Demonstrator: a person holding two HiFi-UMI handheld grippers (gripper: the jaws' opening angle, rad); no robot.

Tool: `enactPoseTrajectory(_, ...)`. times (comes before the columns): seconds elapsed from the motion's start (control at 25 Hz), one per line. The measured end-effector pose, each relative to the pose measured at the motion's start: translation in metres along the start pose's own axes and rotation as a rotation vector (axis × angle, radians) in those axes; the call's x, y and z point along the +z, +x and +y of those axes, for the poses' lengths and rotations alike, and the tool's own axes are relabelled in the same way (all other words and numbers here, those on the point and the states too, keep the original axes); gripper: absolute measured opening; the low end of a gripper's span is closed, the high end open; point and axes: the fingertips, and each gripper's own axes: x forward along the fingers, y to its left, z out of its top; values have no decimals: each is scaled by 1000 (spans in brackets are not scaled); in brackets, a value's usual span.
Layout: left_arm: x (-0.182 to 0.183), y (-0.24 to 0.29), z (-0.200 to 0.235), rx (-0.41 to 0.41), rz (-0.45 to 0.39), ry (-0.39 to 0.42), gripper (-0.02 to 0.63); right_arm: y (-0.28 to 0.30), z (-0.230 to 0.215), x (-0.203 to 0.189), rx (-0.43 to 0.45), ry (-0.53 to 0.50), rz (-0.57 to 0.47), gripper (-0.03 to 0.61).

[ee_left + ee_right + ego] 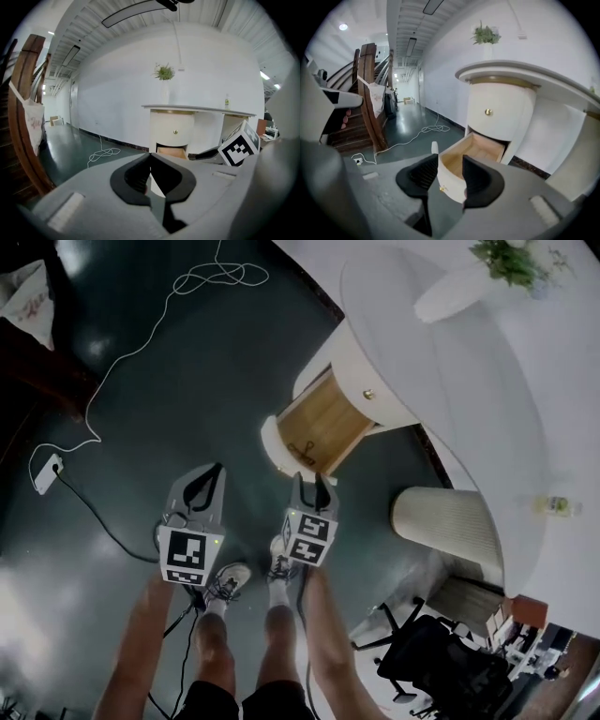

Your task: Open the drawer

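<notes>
Right gripper (450, 160) is held spread wide and empty before the pulled-out drawer (474, 149), left gripper (150, 158) closed on nothing; opening is judged done, only withdrawal remaining

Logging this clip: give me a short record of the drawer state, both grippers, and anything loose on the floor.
lower drawer: pulled out, wood interior showing
upper drawer: closed, brass knob on its front
right gripper: jaws apart, holding nothing
left gripper: jaws together, nothing between them
white cable: lies loose across the dark floor
task status: drawer open
</notes>
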Motion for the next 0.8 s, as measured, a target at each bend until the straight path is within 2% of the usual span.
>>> enactPoseTrajectory(0.32, 134, -15, -43, -99, -139, 69, 11, -93, -63, 95, -96, 62, -128, 167)
enactPoseTrajectory(0.6, 244, -30, -102, -189, -247, 133, 11, -190, -126, 175, -188, 99, -254, 166)
enactPoseTrajectory(0.8, 292, -60, -131, -238, -267, 133, 11, -266, -138, 218, -229, 79, -312, 162)
